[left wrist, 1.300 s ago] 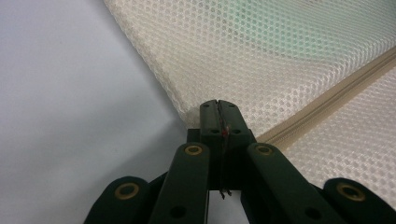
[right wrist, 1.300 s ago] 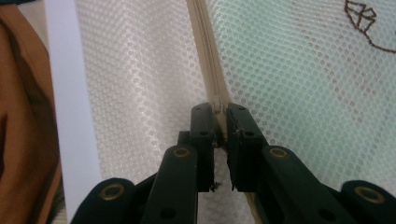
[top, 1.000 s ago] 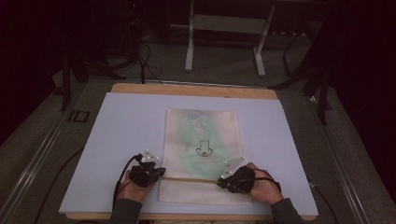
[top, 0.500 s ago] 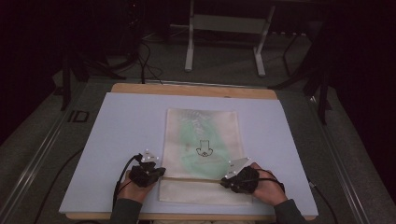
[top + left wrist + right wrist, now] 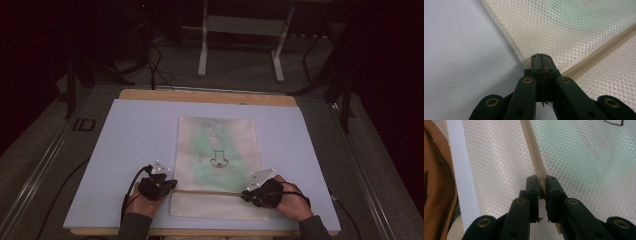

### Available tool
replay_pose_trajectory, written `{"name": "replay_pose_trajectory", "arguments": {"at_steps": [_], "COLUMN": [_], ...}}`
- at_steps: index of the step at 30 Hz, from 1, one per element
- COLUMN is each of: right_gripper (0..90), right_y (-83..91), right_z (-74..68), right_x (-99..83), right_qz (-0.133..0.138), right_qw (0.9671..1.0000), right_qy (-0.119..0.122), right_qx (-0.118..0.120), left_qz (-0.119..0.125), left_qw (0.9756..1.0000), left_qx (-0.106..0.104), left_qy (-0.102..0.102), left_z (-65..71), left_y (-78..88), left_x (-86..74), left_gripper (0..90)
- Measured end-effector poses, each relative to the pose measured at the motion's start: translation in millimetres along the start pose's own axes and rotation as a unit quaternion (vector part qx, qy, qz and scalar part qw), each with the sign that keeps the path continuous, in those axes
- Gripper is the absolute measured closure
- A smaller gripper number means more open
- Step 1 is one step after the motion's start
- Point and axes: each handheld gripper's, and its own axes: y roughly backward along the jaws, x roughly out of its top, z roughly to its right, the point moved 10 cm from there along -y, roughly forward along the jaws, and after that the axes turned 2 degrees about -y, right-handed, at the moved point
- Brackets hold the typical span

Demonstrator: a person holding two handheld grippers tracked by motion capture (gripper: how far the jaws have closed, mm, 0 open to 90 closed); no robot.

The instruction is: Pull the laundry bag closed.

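Left tool [image 5: 172,183] and right tool [image 5: 245,195] both clamped shut, pointing inward.

Looks like a lab or recording studio set up for data capture, not a home. Dim room with dark curtains [image 5: 30,75] at the sides, grey carpeted floor [image 5: 240,85], cables [image 5: 155,65] trailing across it and metal stand legs [image 5: 202,50] behind. Bare work table [image 5: 150,95] with a wooden edge, topped by a plain pale mat [image 5: 135,135], lit from above.

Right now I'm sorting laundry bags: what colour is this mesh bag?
Cream mesh bag; best in the left gripper view.
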Motion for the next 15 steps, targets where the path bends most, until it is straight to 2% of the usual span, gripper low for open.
{"name": "replay_pose_trajectory", "arguments": {"at_steps": [15], "right_gripper": [82.3], "right_y": [4.1], "right_z": [1.7], "right_x": [-9.8], "right_qz": [-0.006], "right_qw": [1.0], "right_qy": [-0.007], "right_qx": [-0.001], "left_qz": [0.0], "left_qw": [1.0], "left_qx": [0.0], "left_qy": [0.0], "left_z": [0.0], "left_y": [0.0], "left_x": [0.0], "left_gripper": [89.5]}}
